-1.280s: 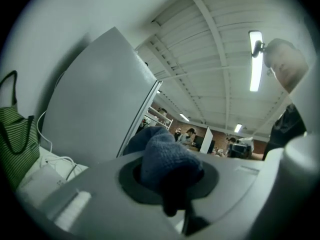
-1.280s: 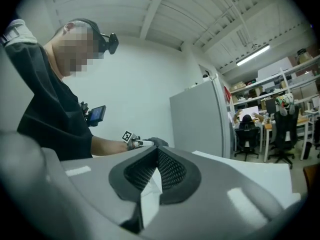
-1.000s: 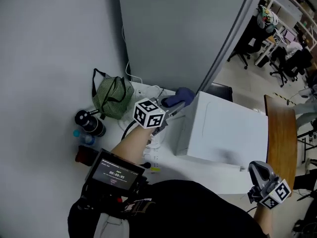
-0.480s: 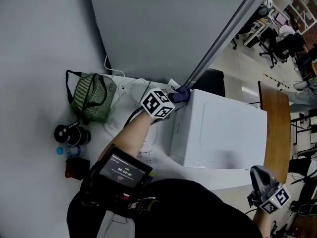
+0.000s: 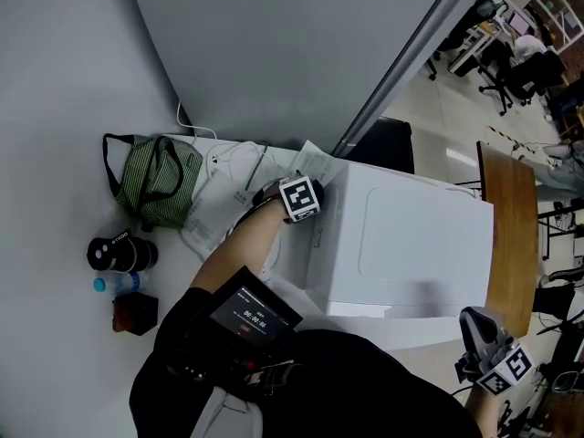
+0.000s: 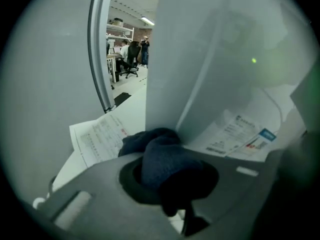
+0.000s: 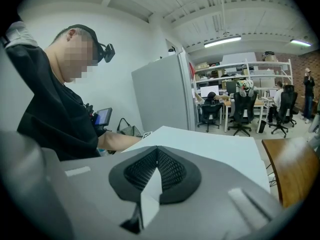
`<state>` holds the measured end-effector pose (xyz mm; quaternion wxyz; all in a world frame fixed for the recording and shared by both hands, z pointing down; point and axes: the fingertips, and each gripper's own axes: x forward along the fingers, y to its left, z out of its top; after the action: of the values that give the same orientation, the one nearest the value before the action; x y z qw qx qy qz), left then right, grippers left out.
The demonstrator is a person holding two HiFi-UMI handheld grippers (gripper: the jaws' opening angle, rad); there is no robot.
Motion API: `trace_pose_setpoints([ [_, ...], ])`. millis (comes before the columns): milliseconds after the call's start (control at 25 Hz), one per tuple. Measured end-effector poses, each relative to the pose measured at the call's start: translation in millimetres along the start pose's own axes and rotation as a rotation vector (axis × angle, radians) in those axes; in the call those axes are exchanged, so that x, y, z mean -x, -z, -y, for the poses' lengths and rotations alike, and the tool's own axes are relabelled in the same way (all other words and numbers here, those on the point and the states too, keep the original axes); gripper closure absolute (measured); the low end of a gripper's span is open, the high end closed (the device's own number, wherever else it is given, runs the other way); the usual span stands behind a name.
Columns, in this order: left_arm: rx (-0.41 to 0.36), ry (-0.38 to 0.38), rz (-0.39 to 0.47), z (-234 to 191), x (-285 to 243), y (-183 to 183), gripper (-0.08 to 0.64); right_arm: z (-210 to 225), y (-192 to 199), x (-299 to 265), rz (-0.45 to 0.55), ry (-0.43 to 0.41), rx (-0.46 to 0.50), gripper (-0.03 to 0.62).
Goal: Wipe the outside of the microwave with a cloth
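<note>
Fingers of the left gripper (image 5: pixel 300 200) are clamped on a dark blue cloth (image 6: pixel 167 156), just beside the far left corner of the white box-shaped microwave (image 5: pixel 401 245) on the white surface (image 5: pixel 411 334). Well apart at the near right, the right gripper (image 5: pixel 491 352) has its fingers together, holding nothing.

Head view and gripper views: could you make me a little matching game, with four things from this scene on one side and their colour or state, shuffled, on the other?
Things:
1. cloth
2. microwave
3. striped bag
4. right gripper

Descriptions:
A. white and boxy
B. green, to the left of the microwave
C. jaws together, holding nothing
D. dark blue, clamped between the jaws of the left gripper

Pairs: 1-D, 2-A, 3-B, 4-C.
</note>
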<state>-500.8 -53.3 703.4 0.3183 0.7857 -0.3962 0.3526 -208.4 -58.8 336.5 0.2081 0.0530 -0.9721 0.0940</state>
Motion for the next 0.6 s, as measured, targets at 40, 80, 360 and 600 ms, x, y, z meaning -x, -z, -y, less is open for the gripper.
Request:
trace_pose_setpoints([
  [40, 0.014, -0.007, 0.021, -0.9, 6.7, -1.7, 0.506, 0.9, -1.2, 0.7, 0.008, -0.004, 0.001, 0.588],
  [80, 0.030, -0.023, 0.057, -1.7, 19.5, -5.3, 0.505, 1.6, -3.0, 1.1, 0.019, -0.009, 0.002, 0.588],
  [360, -0.013, -0.134, 0.397, 54.3, 199.0, -72.9, 0.505, -5.0, -19.4, -15.6, 0.107, -0.104, 0.015, 0.588],
  [600, -0.254, -0.104, 0.272, 97.9, 175.2, -87.0, 0.505, -19.6, -24.1, -23.9, 0.124, -0.136, 0.028, 0.588],
])
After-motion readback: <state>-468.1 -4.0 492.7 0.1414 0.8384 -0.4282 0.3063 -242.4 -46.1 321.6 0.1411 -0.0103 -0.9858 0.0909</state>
